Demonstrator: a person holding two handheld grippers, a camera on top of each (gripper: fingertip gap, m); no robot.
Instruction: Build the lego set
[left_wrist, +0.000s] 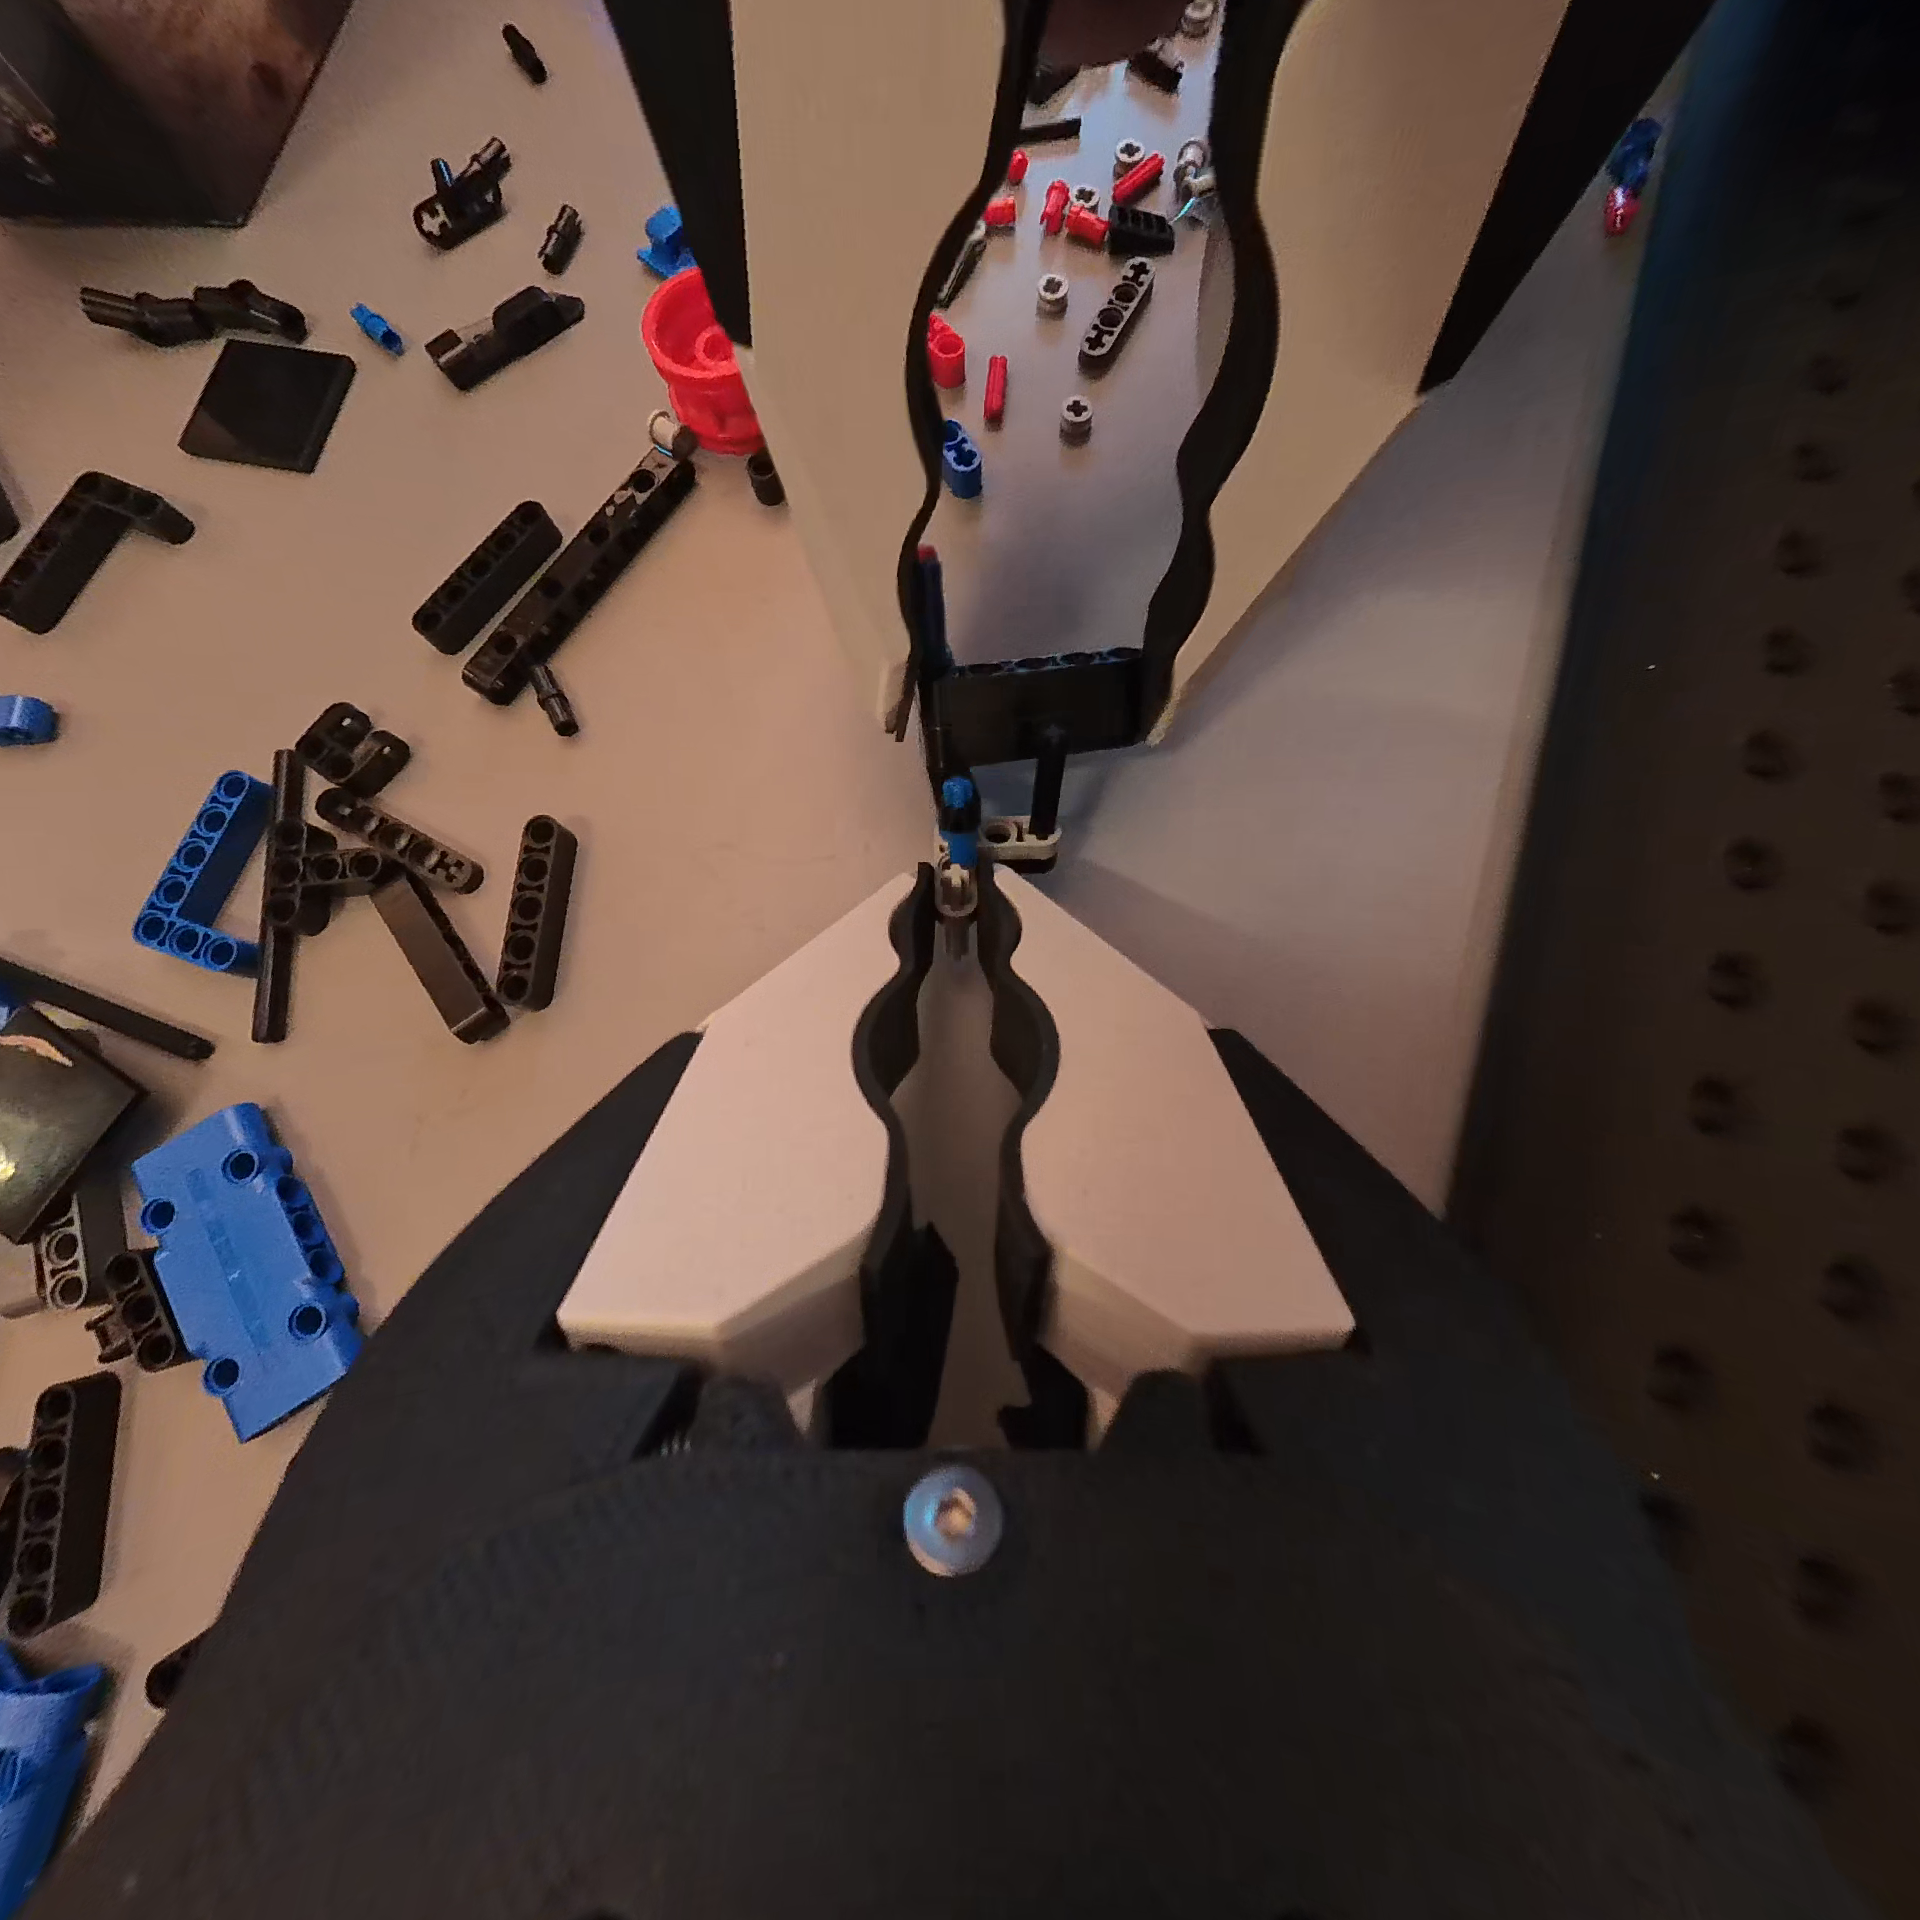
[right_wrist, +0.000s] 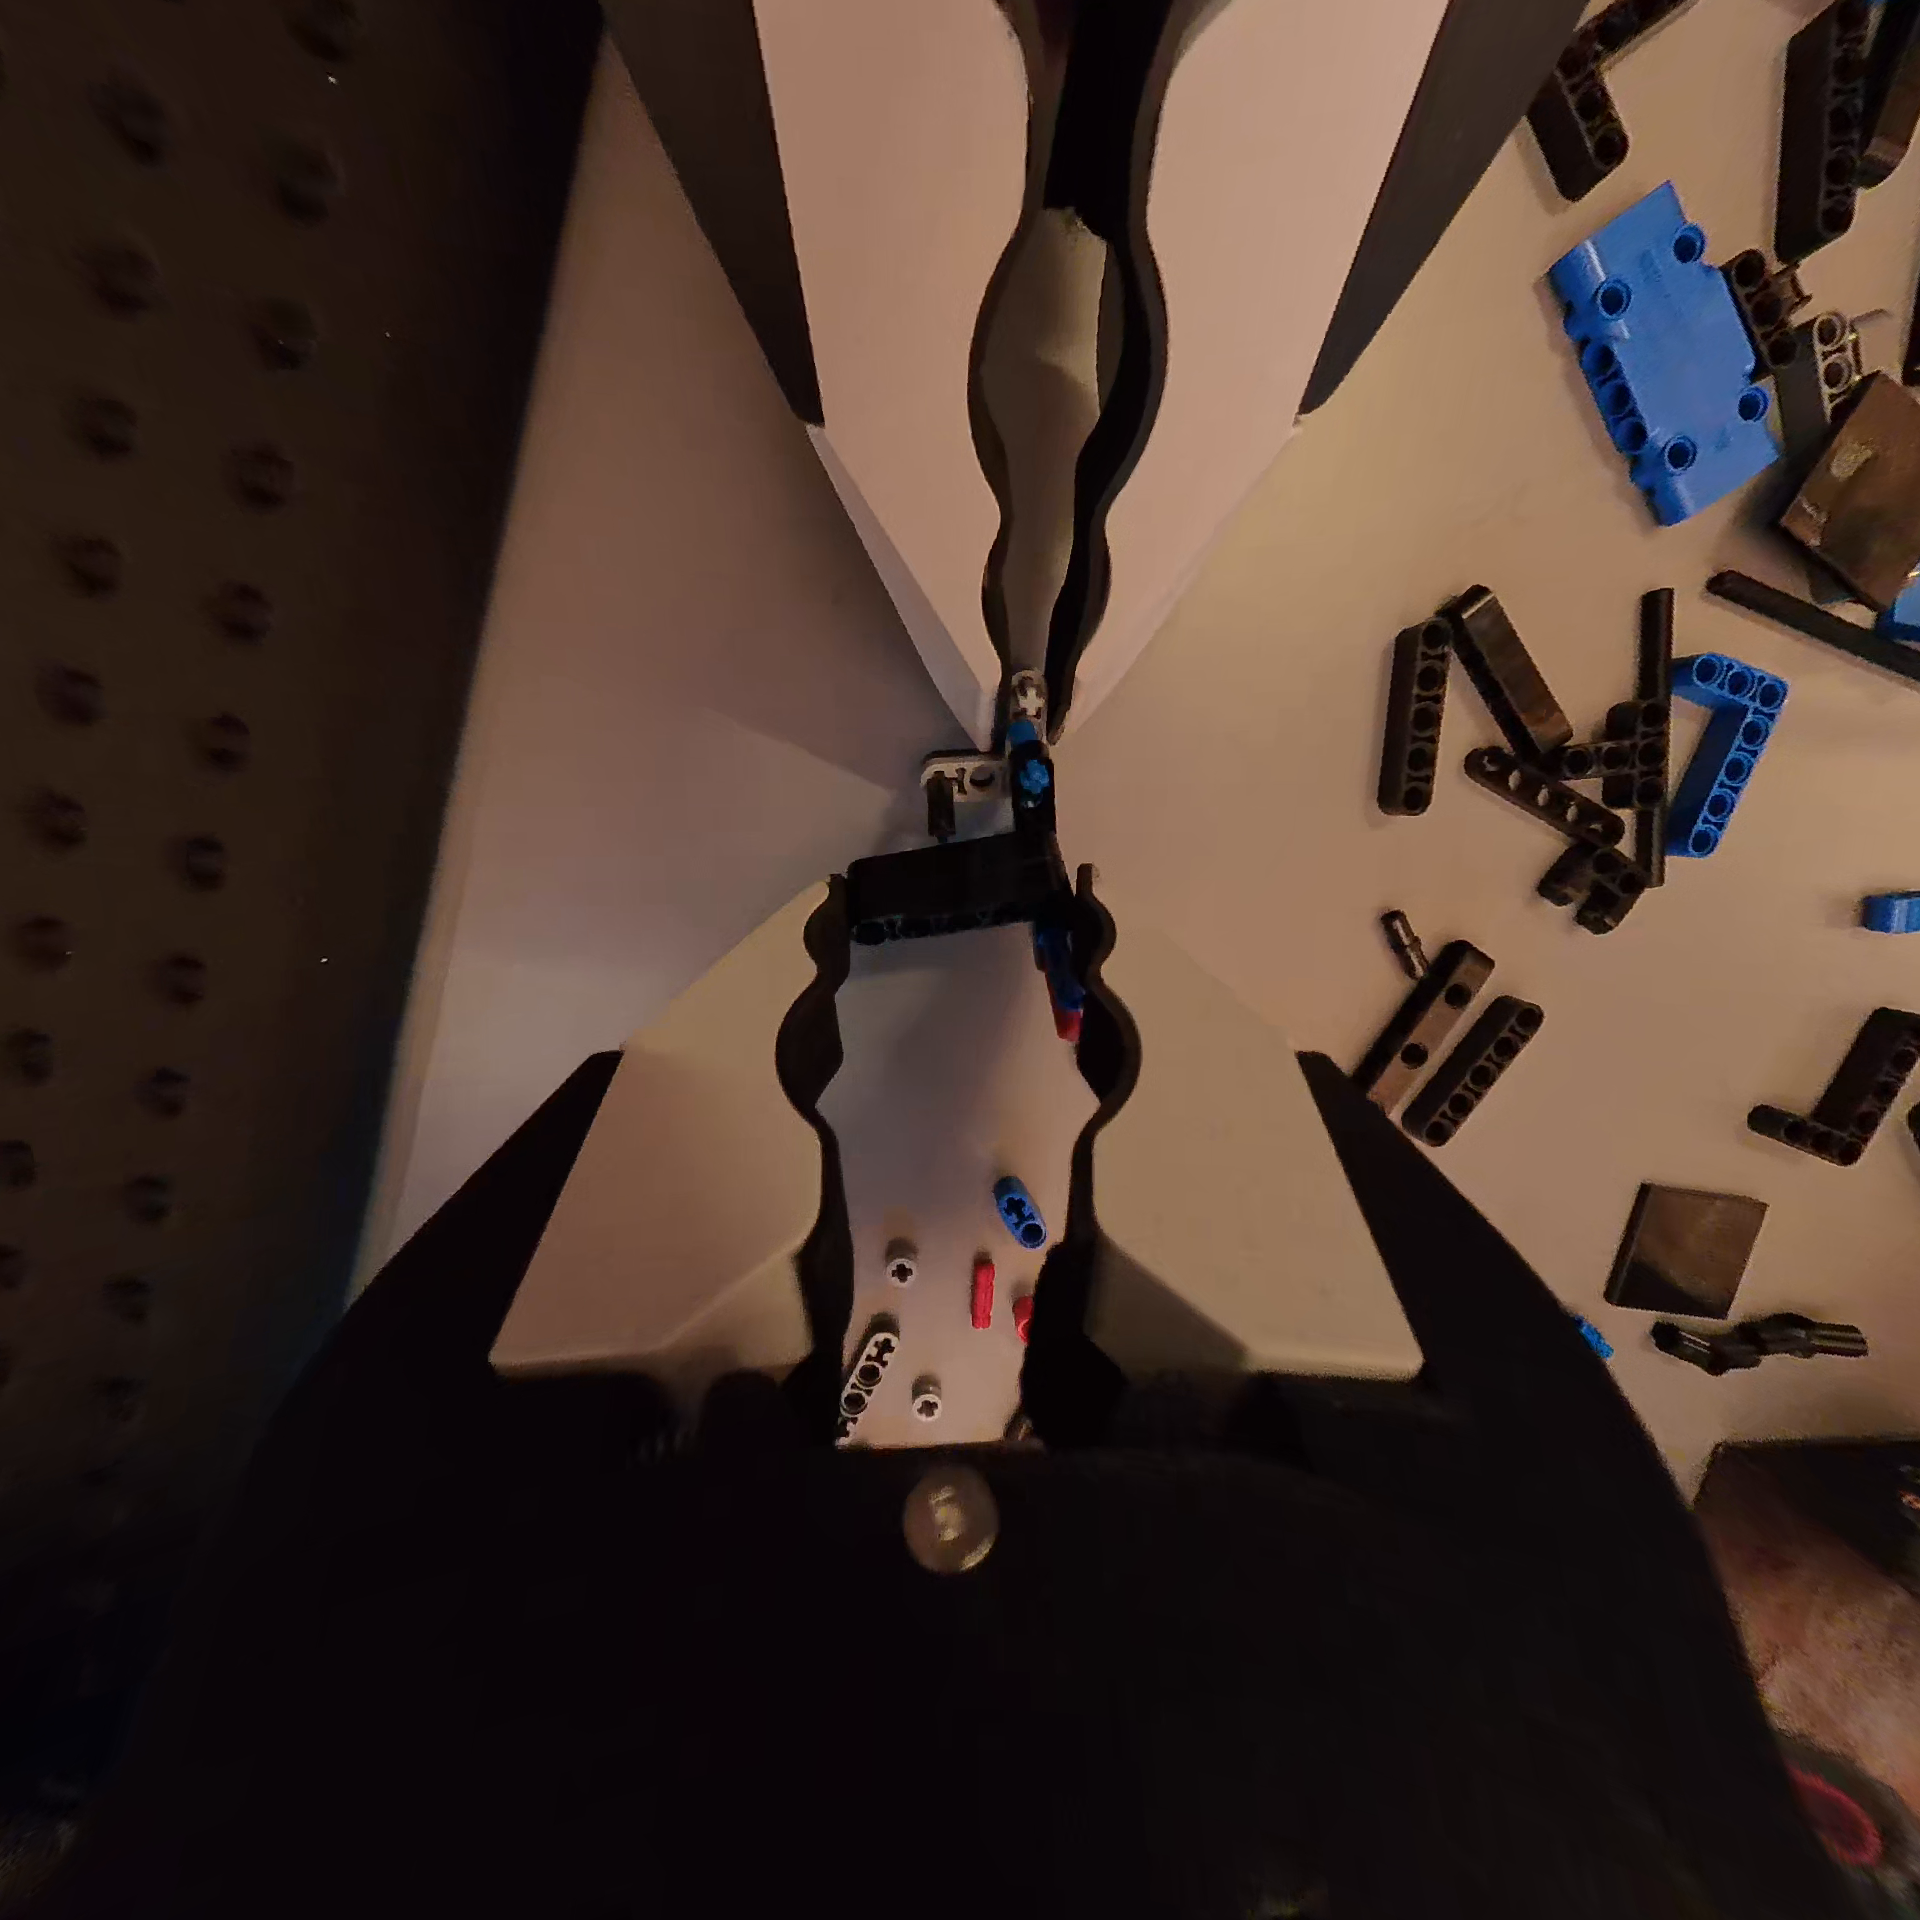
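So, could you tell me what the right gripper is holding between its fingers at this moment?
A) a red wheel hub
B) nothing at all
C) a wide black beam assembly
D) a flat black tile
C: in the right wrist view the right gripper has its fingers closed on the two ends of the black beam assembly, while the left gripper pinches a small grey piece joined to it.

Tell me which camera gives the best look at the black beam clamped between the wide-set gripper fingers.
The left wrist view: the black beam faces the lens, evenly lit, spanning the right gripper tips. The right wrist view shows the same beam darker and from behind, at its own fingertips, its holes hard to make out.
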